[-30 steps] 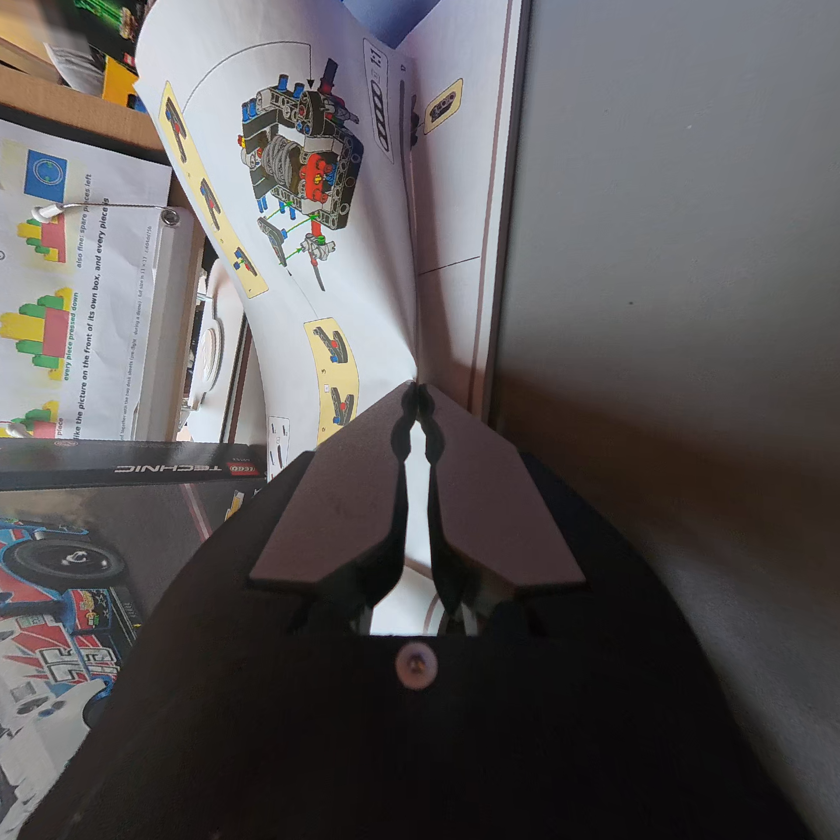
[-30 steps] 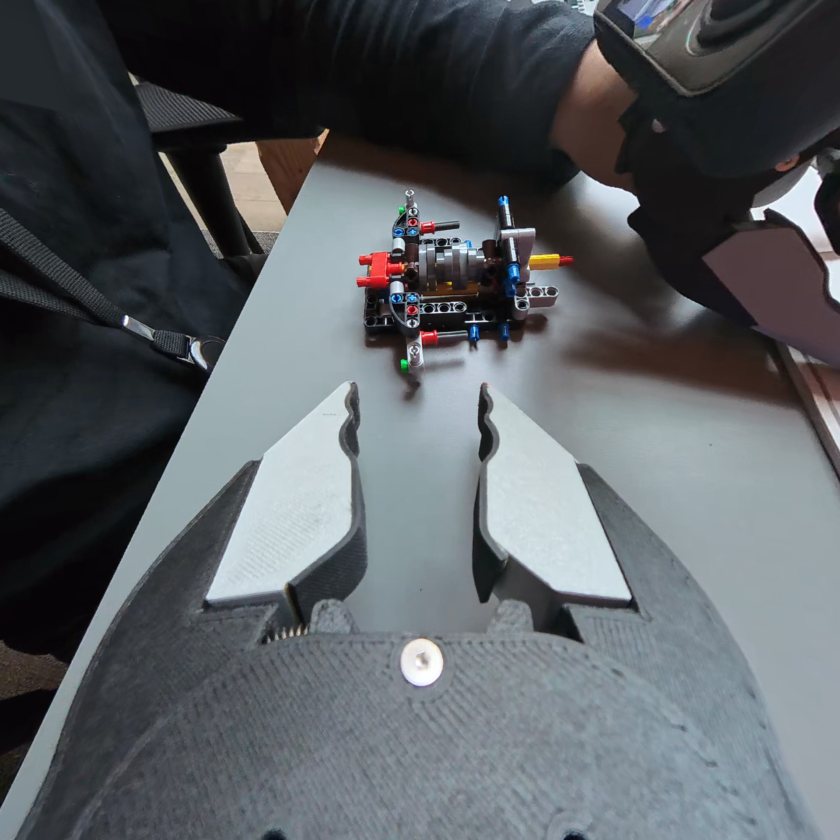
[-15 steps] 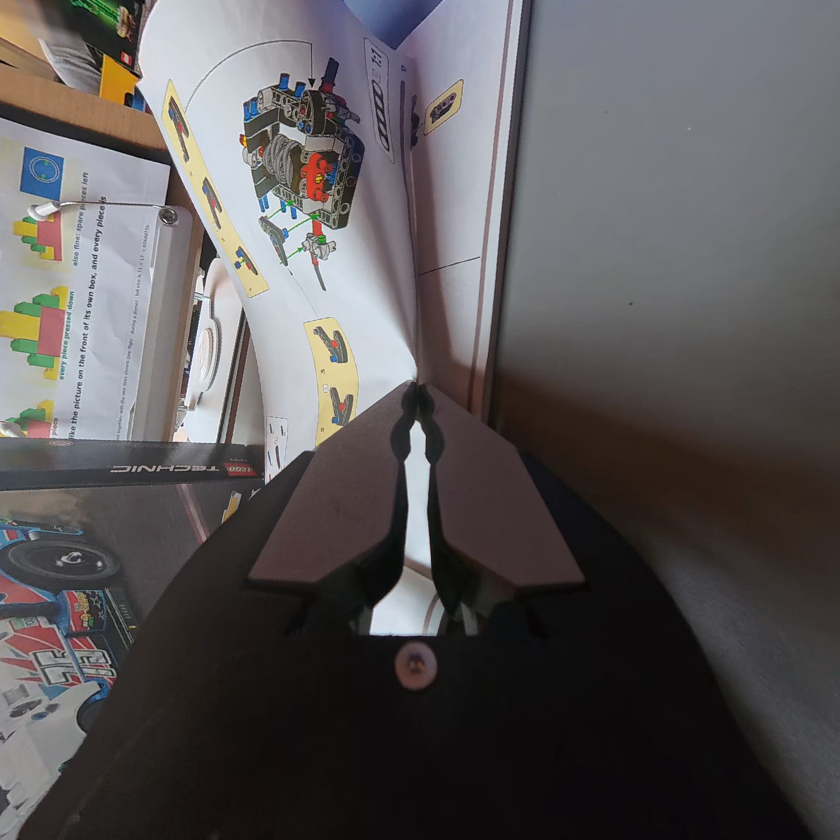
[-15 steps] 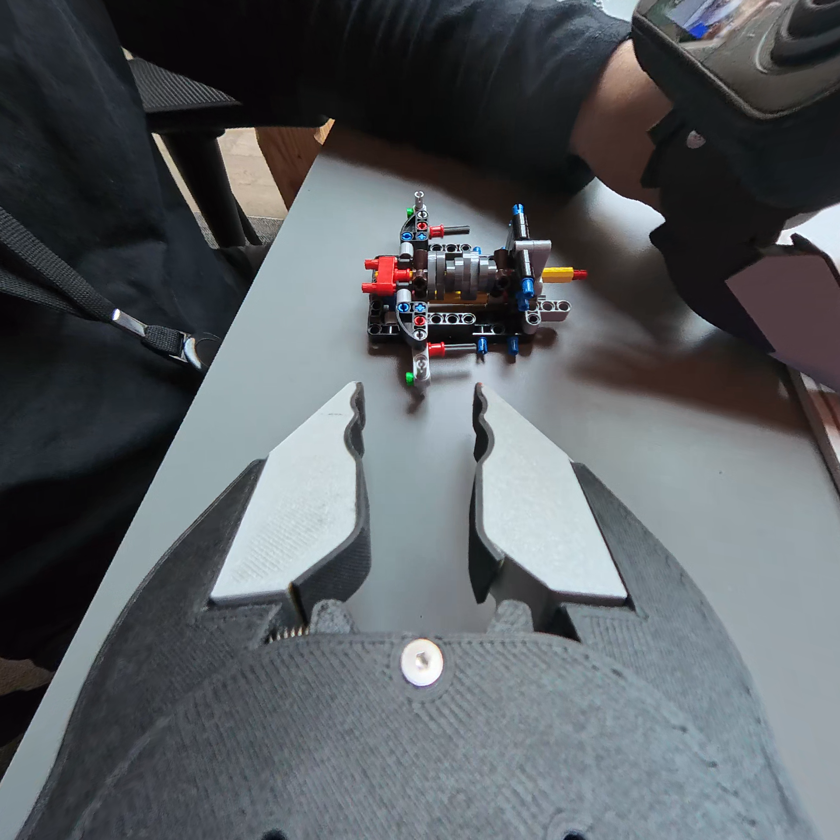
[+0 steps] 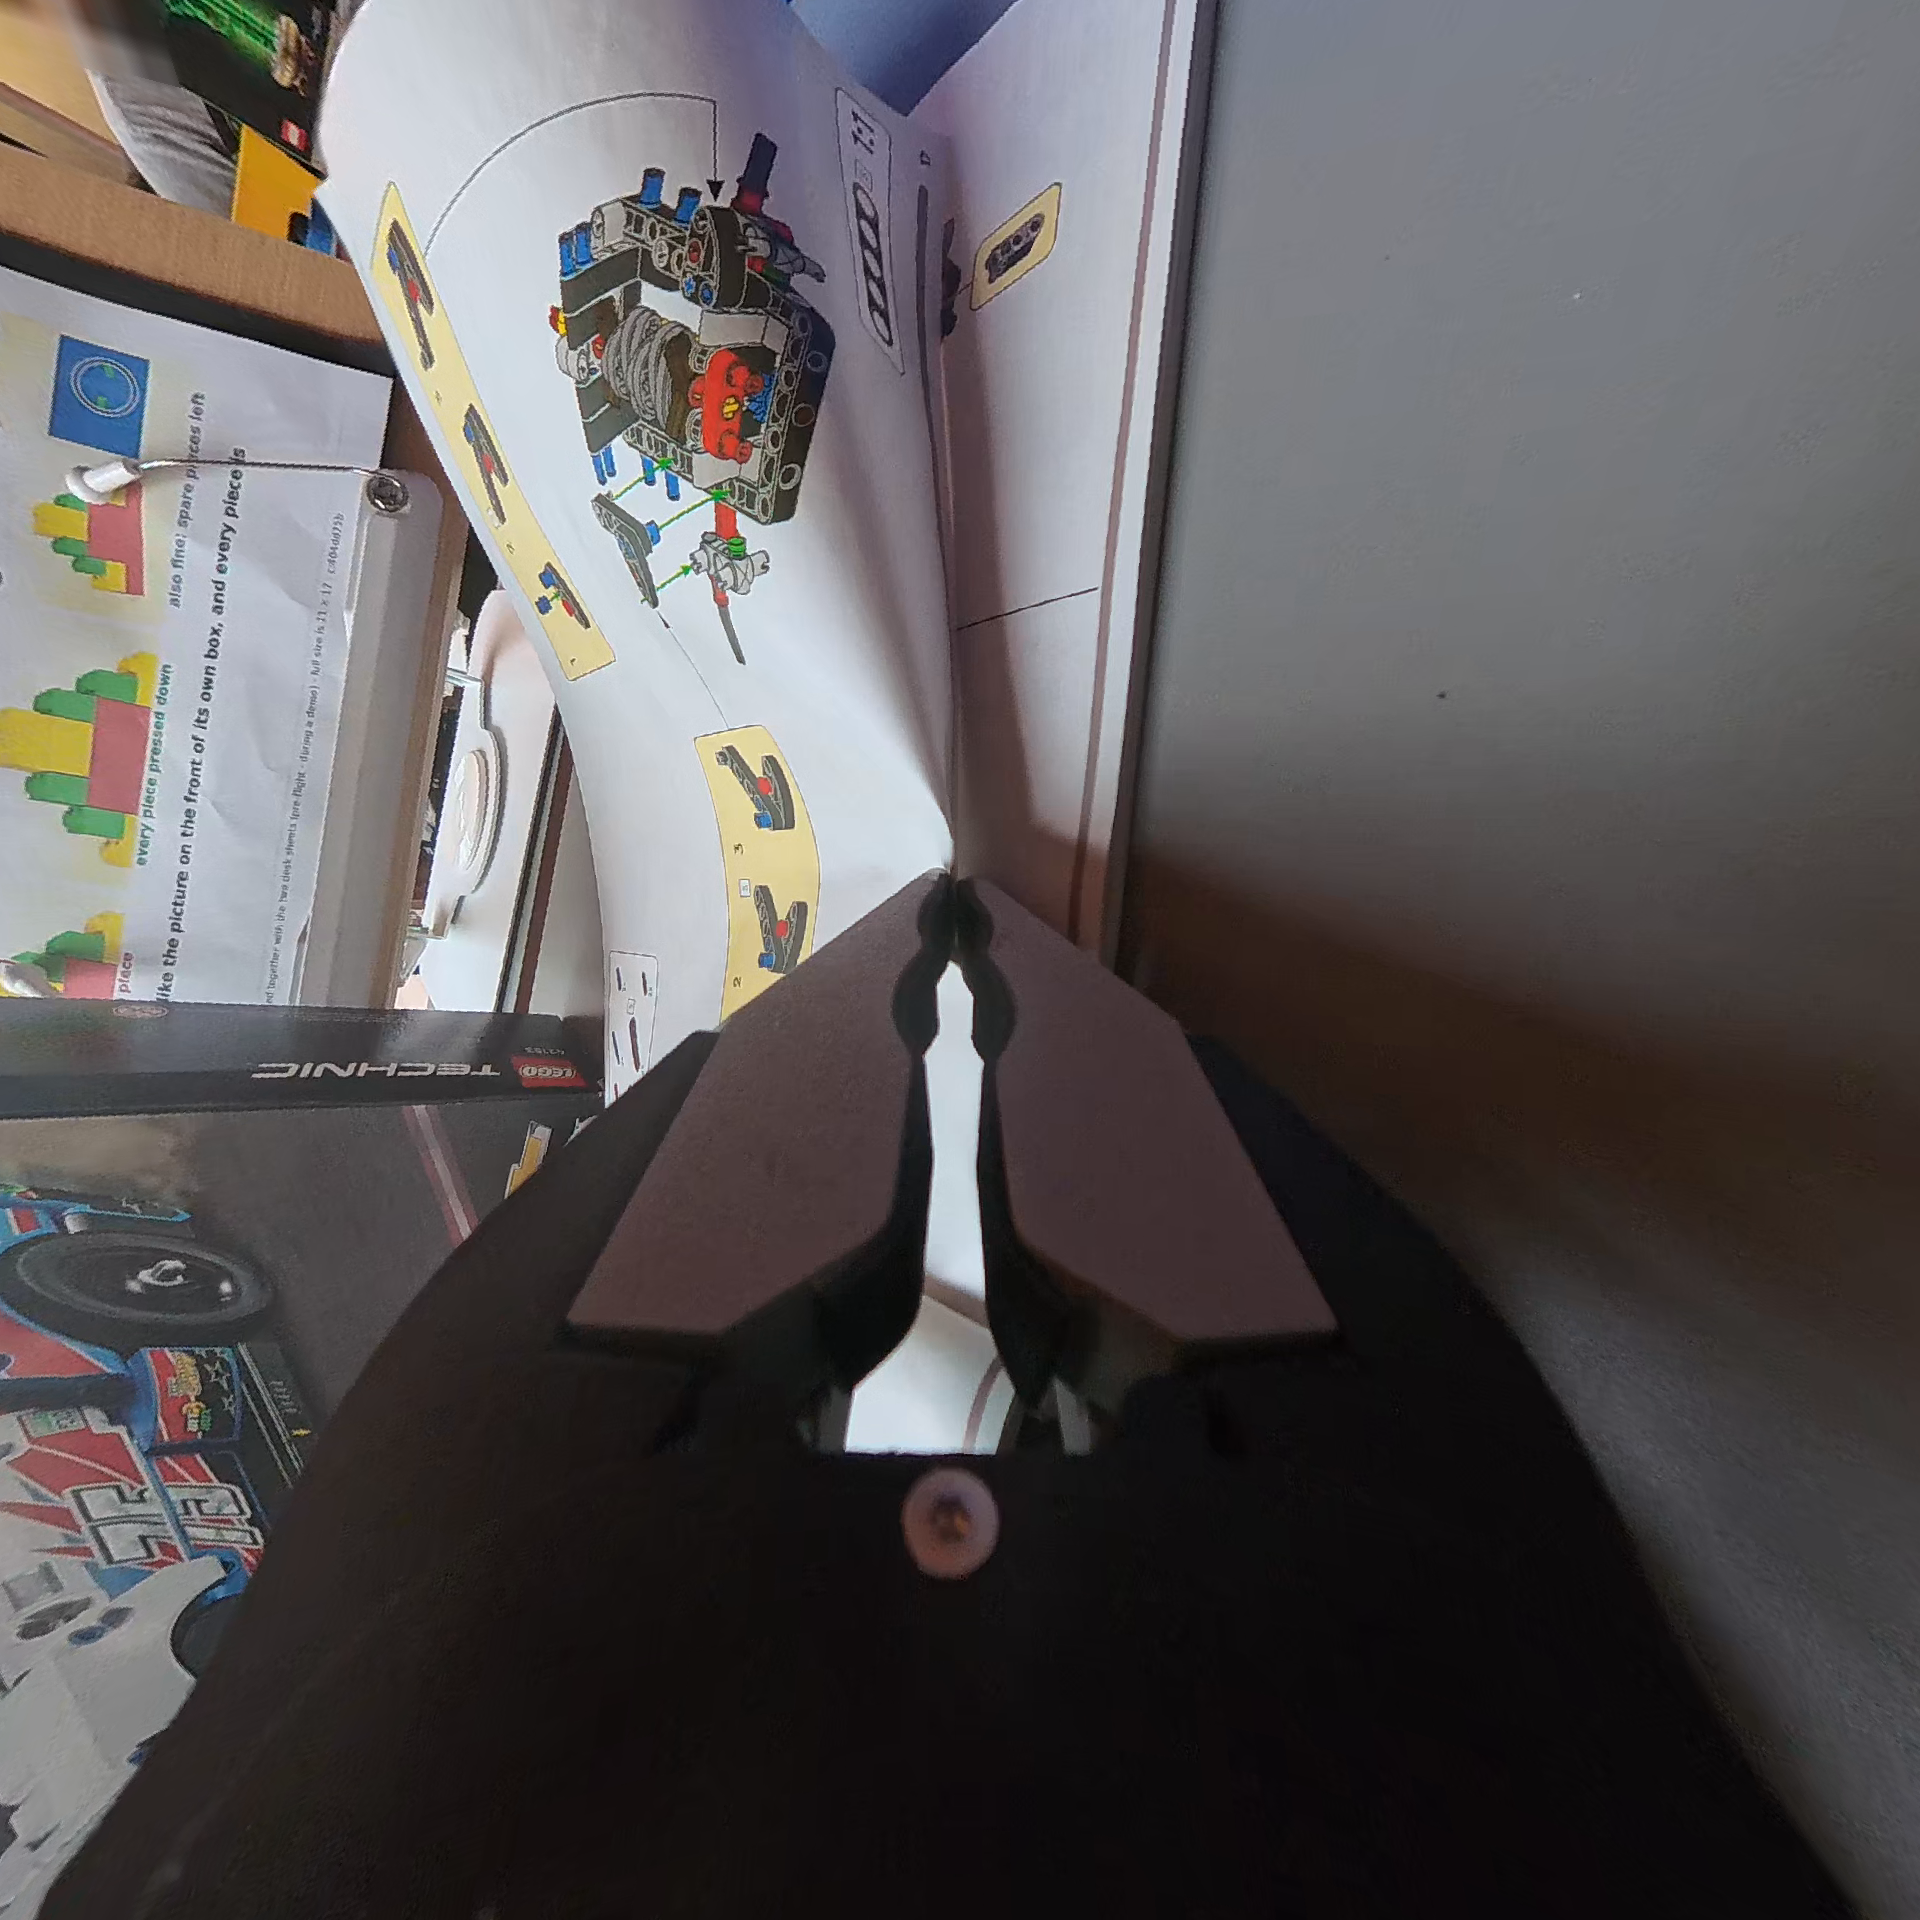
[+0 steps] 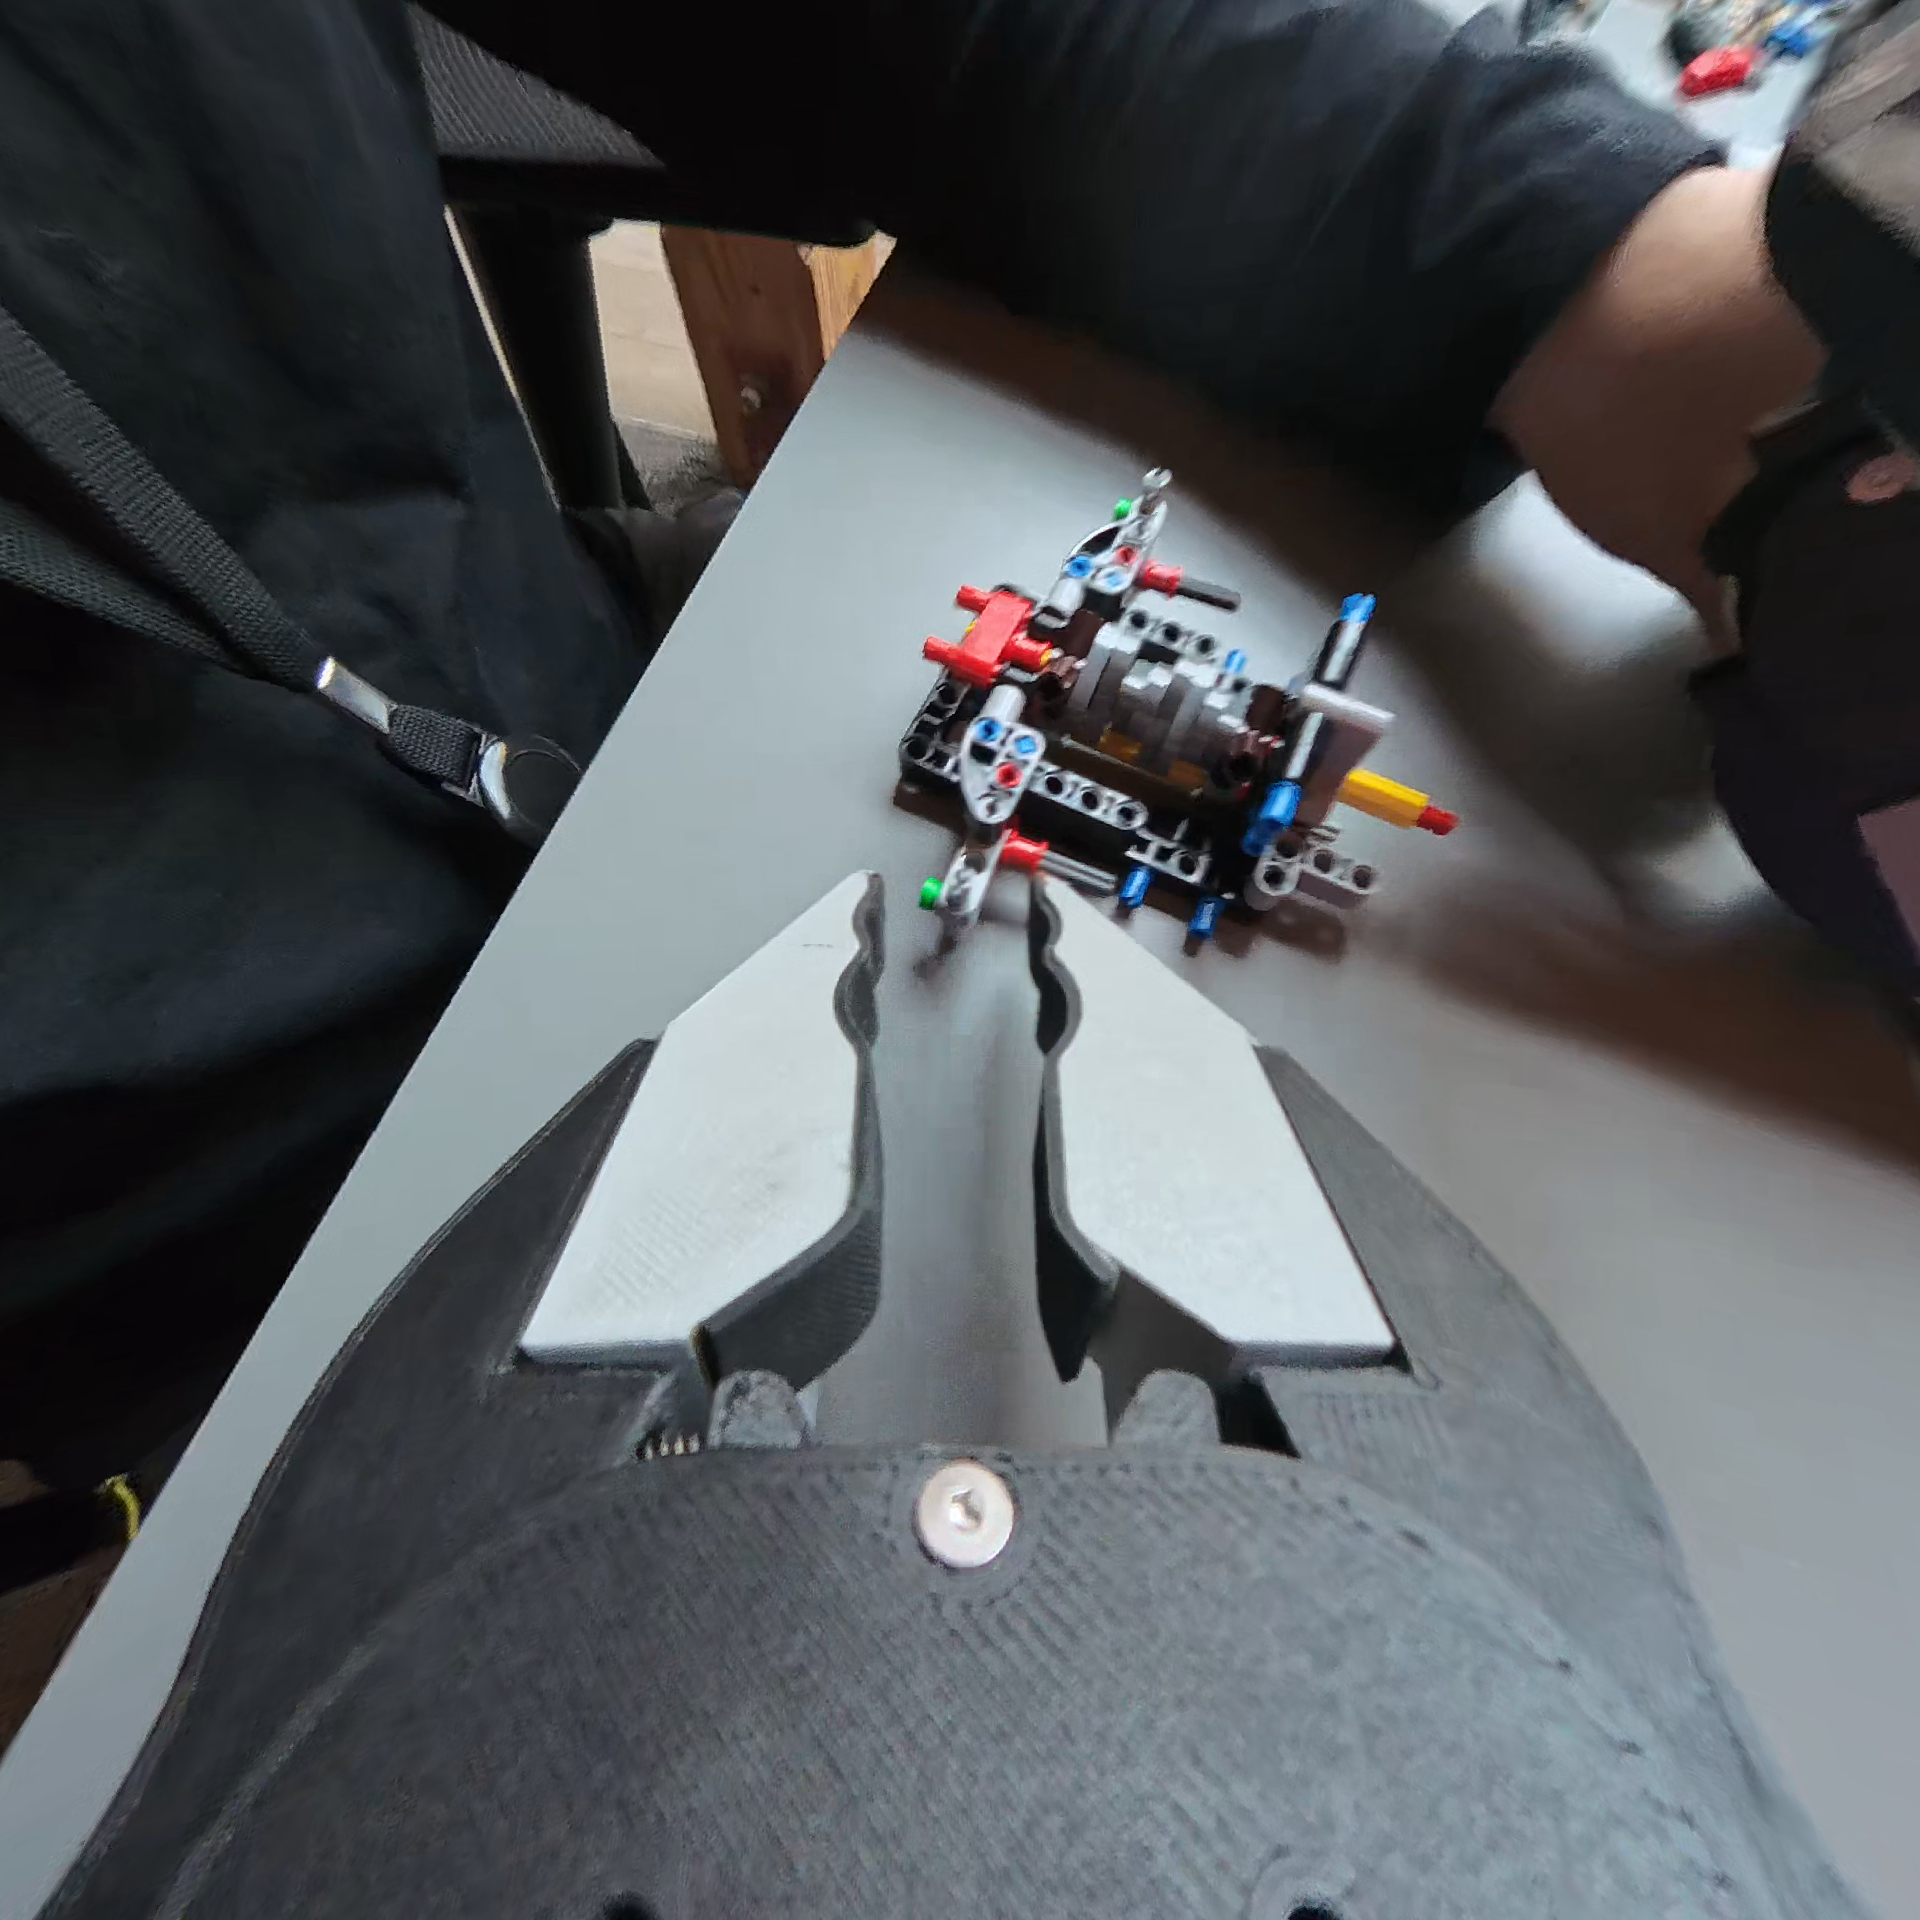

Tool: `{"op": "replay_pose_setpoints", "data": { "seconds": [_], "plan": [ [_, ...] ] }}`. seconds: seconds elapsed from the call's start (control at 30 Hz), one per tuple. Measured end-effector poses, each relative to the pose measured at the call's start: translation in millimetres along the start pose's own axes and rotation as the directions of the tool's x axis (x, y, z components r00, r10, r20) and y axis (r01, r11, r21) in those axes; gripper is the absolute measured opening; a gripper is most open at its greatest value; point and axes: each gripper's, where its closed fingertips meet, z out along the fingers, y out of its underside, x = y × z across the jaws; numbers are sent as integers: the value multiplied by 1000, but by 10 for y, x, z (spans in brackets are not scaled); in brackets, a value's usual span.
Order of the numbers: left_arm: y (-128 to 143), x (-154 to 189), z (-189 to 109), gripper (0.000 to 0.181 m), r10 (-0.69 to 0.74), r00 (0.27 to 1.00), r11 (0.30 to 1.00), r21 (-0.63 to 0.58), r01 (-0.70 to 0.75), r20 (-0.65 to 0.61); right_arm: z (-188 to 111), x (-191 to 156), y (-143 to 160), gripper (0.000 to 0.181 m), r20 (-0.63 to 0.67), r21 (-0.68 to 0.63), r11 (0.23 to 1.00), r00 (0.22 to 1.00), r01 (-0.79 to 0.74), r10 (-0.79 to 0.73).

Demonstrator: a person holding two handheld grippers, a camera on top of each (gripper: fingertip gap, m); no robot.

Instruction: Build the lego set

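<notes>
— Where does the build sit, and which way does it run?

— The lego assembly point(image 6: 1138, 727) lies flat on the grey table point(image 6: 727, 790), just beyond my right gripper point(image 6: 956, 904); its long axis runs from near left to far right across my right wrist view, the red connector point(image 6: 992, 634) at the left end and the yellow axle point(image 6: 1387, 800) pointing right; a thin grey arm with a green tip point(image 6: 956, 883) sticks out of its near side, just ahead of my fingertips.

— And your tools?

— The right one is parted to a narrow gap, holding nothing; my left gripper point(image 5: 951, 894) has its tips pinched on a curled page of the instruction booklet point(image 5: 727, 436); the set's box point(image 5: 208, 1195) lies to the left of it.
</notes>
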Motion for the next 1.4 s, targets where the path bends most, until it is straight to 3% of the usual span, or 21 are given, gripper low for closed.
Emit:
{"op": "replay_pose_setpoints", "data": {
  "seconds": [0.1, 0.2, 0.4, 0.43, 0.5, 0.6, 0.87, 1.4],
  "plan": [
    [0, 0, 1, 0, -3, 1000, 1000, 1, 3, -1, -25, 81, -48, 48, 28, 29, 1000, 1000, -8, 7],
    [1, -1, 1, 0, -6, 1000, 1000, 2, 6, -1, 59, -8, 1, 49, 125, -51, 999, 992, 12, -5],
    [1, -1, 3, 0, -14, 1000, 1000, 5, 14, -8, 136, 27, 39, 36, 10, -130, 977, 986, 169, -169],
    [1, 0, 2, 0, -17, 1000, 1000, 7, 17, -9, 125, -32, 80, 14, 38, -161, 967, 981, 195, -192],
    [1, -1, 2, 0, -18, 1000, 1000, 8, 18, -8, 113, -28, 116, 18, 18, -198, 956, 976, 217, -218],
    [0, -1, 2, 0, -13, 1000, 1000, 6, 14, -5, 113, 33, -61, 58, -34, -106, 979, 984, 173, -178],
    [0, -1, 2, 0, -10, 1000, 1000, 11, 10, -4, 214, 1, 7, 53, -21, -101, 984, 989, 145, -148],
    [0, 0, 2, 0, -12, 1000, 1000, 15, 12, -7, 140, 46, -6, 50, -33, -55, 993, 994, 105, -106]
  ]
}}
